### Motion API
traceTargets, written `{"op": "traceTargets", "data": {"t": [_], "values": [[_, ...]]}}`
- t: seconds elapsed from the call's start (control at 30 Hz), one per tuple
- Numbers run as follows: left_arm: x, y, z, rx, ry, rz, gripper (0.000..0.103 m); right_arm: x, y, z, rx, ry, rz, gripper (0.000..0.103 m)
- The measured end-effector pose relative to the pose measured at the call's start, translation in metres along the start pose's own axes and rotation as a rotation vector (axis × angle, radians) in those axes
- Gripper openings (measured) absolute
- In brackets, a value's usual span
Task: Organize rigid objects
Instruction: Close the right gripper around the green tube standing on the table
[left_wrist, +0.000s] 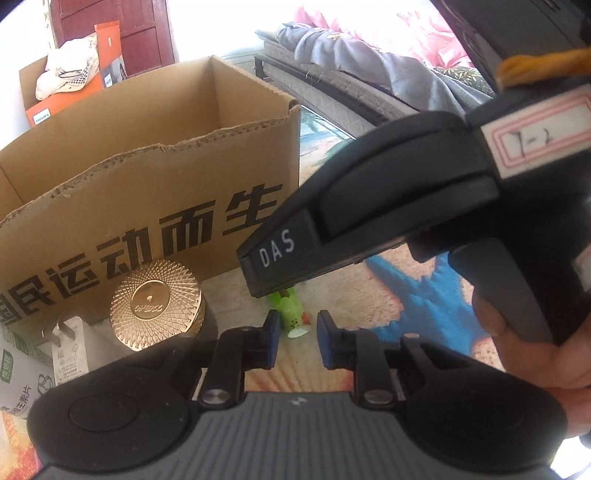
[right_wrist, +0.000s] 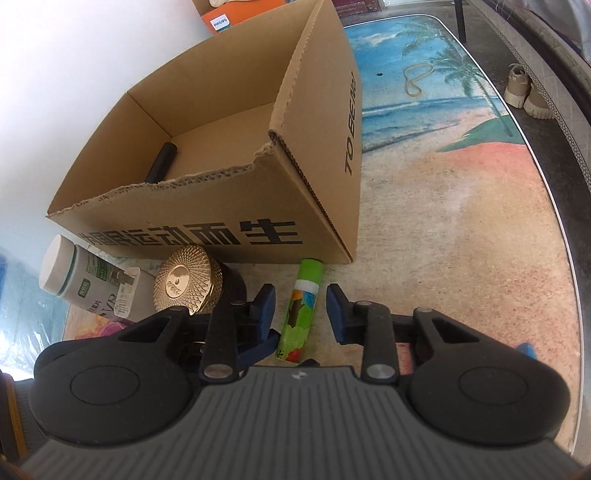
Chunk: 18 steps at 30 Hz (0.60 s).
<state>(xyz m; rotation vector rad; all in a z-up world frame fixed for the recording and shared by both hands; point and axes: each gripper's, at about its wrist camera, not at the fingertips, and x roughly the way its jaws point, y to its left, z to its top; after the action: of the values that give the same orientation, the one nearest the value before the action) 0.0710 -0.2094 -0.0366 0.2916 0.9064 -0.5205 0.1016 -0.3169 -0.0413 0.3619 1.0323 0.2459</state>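
Observation:
A green glue stick (right_wrist: 299, 314) with a cartoon label lies on the beach-print mat in front of the cardboard box (right_wrist: 221, 206). In the left wrist view its white end (left_wrist: 297, 330) sits between the blue pads of my left gripper (left_wrist: 295, 334), which is shut on it. My right gripper (right_wrist: 301, 306) hovers above the same stick, open, its jaws straddling it with a gap on each side. One of its fingers (left_wrist: 273, 258) reaches in from the upper right in the left wrist view. A black cylinder (right_wrist: 162, 162) lies inside the box.
A gold-lidded jar (right_wrist: 184, 280), a white bottle (right_wrist: 74, 280) and a white plug (right_wrist: 125, 291) crowd the box's front left. A rubber band (right_wrist: 417, 79) lies on the mat, with shoes (right_wrist: 524, 92) beyond its far edge. An orange box (left_wrist: 74, 92) stands behind the carton.

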Motion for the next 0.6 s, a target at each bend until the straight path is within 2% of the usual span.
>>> {"op": "traceTargets", "data": {"t": [0.07, 0.17, 0.3, 0.6], "values": [[0.002, 0.0, 0.001, -0.004, -0.004, -0.008, 0.021, 0.002, 0.001, 0.001, -0.021, -0.002, -0.012, 0.019], [0.003, 0.0, 0.003, -0.002, -0.006, -0.018, 0.022, 0.002, 0.0, 0.001, -0.025, 0.001, -0.005, 0.015], [0.004, 0.0, 0.003, -0.01, -0.008, -0.026, 0.023, 0.002, 0.0, -0.001, -0.034, -0.01, -0.011, 0.015], [-0.004, 0.01, 0.001, -0.022, -0.009, -0.063, 0.022, -0.007, -0.012, -0.008, 0.052, -0.035, 0.025, 0.014]]}}
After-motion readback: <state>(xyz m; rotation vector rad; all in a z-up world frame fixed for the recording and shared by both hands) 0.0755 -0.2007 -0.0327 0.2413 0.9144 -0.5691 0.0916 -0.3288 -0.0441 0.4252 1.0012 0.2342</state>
